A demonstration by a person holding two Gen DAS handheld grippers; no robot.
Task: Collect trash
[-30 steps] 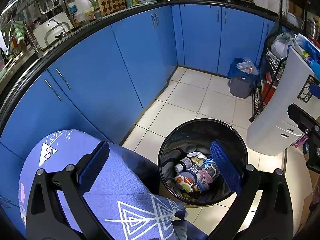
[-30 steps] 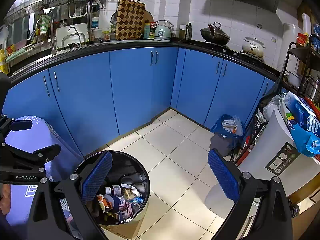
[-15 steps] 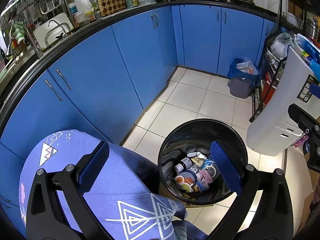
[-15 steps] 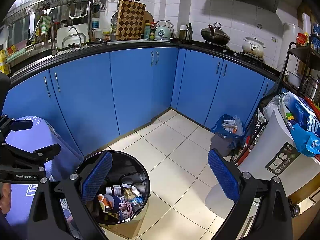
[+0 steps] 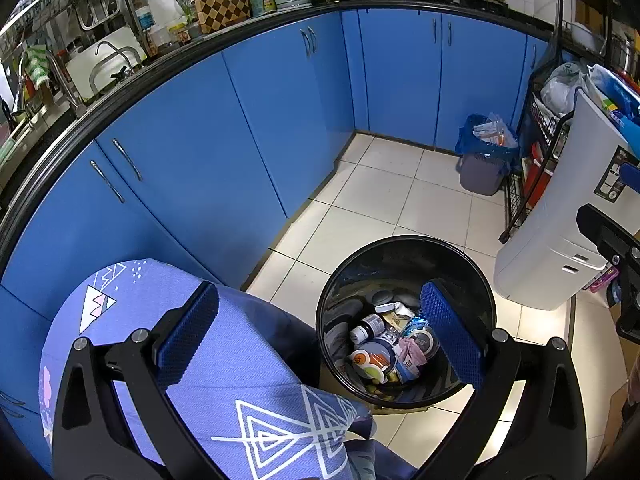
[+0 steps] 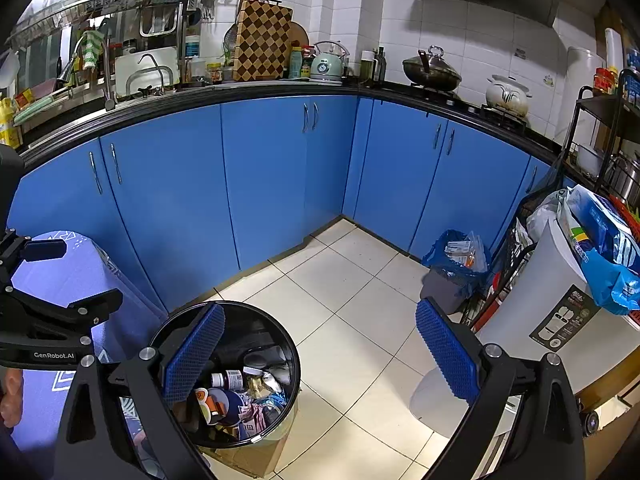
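The black trash bin (image 5: 406, 248) is a round tub standing upright on the pale tiled floor (image 5: 404, 196), mouth up, so its long axis runs vertical; it sits in the lower right centre of the left wrist frame and in the lower left of the right wrist frame (image 6: 294, 356). Inside it lies a heap of rubbish (image 5: 386, 346): a small dark bottle with a white cap lying on its side, a round tub lid, a pink scrap, some wrappers, too jumbled to count exactly. There is one such black bin; a second, smaller grey bin (image 5: 480, 170) lined with a blue bag stands at the right, against the blue cabinets (image 5: 224, 136), well apart from the first. One white appliance (image 5: 560, 216) stands at the right edge.

The left gripper (image 5: 318, 334) has its two blue-padded fingers spread wide, holding nothing; the left pad overlaps a purple patterned cloth (image 5: 248, 376) in the lower left of the frame, the right pad hangs over the bin's open mouth. Whether either pad touches anything cannot be told.

The right gripper (image 6: 320, 352) is likewise spread wide and empty, its left pad over the bin rim in the picture, its right pad in front of the white appliance (image 6: 560, 320). The left gripper's black body (image 6: 44, 332) shows at the left edge of that frame, over the same cloth (image 6: 72, 276)
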